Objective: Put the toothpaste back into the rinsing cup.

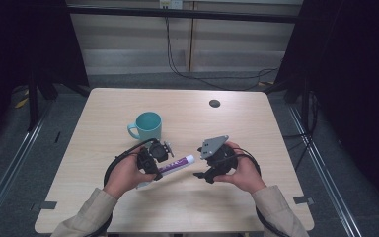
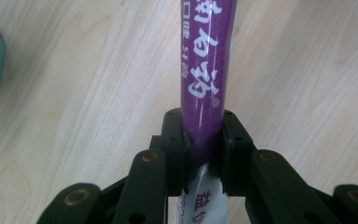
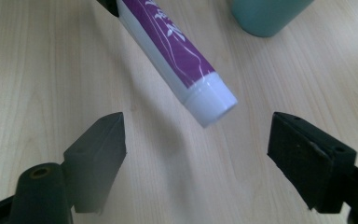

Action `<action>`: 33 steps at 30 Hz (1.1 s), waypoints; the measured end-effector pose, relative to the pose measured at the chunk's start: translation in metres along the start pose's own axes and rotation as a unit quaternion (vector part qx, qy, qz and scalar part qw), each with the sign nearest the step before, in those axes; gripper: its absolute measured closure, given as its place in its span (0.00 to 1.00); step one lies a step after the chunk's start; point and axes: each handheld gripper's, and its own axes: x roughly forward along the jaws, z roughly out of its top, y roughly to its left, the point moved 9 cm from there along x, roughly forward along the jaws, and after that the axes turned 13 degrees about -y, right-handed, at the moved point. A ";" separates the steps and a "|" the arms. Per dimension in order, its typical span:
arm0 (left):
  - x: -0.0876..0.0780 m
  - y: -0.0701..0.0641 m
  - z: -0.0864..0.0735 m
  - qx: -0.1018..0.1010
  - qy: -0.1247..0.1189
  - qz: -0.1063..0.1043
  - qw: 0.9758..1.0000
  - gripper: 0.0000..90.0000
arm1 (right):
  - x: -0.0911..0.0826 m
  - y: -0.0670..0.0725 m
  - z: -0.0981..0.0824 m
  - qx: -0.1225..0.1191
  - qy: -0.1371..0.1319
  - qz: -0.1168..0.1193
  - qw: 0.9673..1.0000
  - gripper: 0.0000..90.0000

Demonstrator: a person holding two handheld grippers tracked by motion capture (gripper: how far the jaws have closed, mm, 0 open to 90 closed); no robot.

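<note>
One purple-and-white tube hangs above the near middle of the table, clear of the wood, with its white capped end pointing right and a little far. The left gripper pinches it across the body, close to its flat near-left end, the two black jaws pressed against either side of the tube. The capped end reaches toward the right gripper, stopping just short of the gap between its jaws, which stand spread with nothing between them and no contact with the tube. One teal mug stands on the table just beyond the left gripper, handle to the left. There are two grippers, one in each hand, one tube and one mug.
</note>
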 end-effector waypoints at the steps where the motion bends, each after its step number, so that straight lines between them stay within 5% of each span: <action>1: 0.000 -0.002 0.001 0.000 -0.002 -0.003 1.000 0.83 | 0.002 0.000 0.001 -0.006 -0.002 0.006 1.000 0.25; 7: -0.001 -0.008 0.009 0.020 0.002 -0.014 1.000 0.83 | 0.009 0.005 0.004 -0.020 0.007 0.029 0.999 0.29; 11: 0.002 -0.010 0.012 0.016 -0.004 -0.025 1.000 0.83 | 0.013 0.008 0.005 -0.026 0.009 0.044 0.999 0.37; 23: 0.002 -0.016 0.025 0.033 -0.013 -0.035 0.999 0.83 | 0.015 0.008 -0.002 -0.030 0.029 0.051 0.998 0.56; 29: 0.006 -0.013 0.029 0.062 -0.011 -0.025 0.998 0.81 | 0.014 0.012 -0.006 -0.033 0.077 0.064 0.994 0.69; 33: 0.004 -0.009 0.033 0.041 -0.042 -0.034 0.998 0.78 | 0.010 0.013 -0.006 -0.021 0.088 0.055 0.994 0.70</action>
